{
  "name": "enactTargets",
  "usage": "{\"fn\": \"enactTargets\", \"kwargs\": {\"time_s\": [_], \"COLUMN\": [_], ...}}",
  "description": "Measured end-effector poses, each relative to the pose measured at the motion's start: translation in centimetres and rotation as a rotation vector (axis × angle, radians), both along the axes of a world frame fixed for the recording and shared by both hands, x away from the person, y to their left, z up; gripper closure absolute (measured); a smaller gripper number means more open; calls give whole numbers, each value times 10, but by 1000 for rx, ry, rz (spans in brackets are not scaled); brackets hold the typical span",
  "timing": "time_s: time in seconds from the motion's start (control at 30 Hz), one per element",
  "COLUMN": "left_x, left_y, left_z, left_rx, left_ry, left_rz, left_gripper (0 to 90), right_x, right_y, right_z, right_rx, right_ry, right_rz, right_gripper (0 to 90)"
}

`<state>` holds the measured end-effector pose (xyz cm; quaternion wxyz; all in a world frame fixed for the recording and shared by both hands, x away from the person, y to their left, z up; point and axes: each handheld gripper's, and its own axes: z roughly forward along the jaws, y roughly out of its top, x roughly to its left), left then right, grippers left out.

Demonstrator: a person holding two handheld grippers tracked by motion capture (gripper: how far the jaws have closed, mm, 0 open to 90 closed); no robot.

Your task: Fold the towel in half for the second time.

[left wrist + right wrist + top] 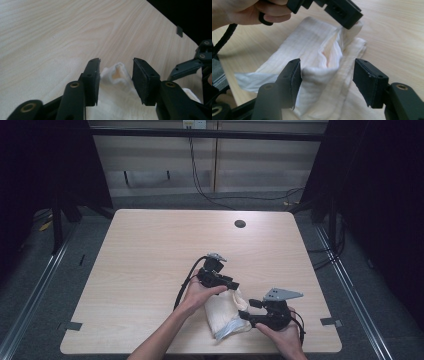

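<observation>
a crumpled cream muslin cloth (223,312) lies near the front edge of the pale wooden table (150,260). the left gripper (233,285), jaws apart, straddles its raised far fold; the right gripper (244,315), wrist low, gapes around the near fold.

Light wooden table (150,250) on grey floor (30,285), black curtains (390,195) flanking.

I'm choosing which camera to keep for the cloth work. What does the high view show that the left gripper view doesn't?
High view alone: the whole table with its round hole, the floor cables, both forearms, and the cloth's full outline.

Left gripper view alone: a raised fold of the cloth between the left gripper's open jaws.

Both: the cream cloth, the wooden tabletop, and the right gripper.
</observation>
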<state>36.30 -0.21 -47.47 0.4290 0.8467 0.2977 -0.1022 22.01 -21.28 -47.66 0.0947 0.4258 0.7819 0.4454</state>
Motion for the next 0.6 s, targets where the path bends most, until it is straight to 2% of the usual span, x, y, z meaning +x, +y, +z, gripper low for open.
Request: {"fn": "enactTargets", "kwargs": {"time_s": [0.1, 0.17, 0.33, 0.43, 0.6], "left_x": [2, 1, 1, -2, -8], "left_y": [2, 3, 10, 16, 31], "left_z": [1, 2, 5, 7, 13], "left_rx": [-20, -35, -25, -22, -27], "left_ry": [-11, -11, -26, -48, -95], "left_rz": [0, 5, 3, 3, 15], "left_gripper": [529, 509, 483, 478, 466], "right_x": [3, 3, 6, 7, 9], "right_y": [-5, -7, -11, -13, -20], "right_z": [0, 1, 1, 3, 11], "right_rx": [20, 8, 9, 11, 42], "right_ry": [0, -16, -19, -31, -63], "right_rz": [-18, -31, -44, -55, -93], "right_gripper": [400, 412, 499, 545, 556]}}
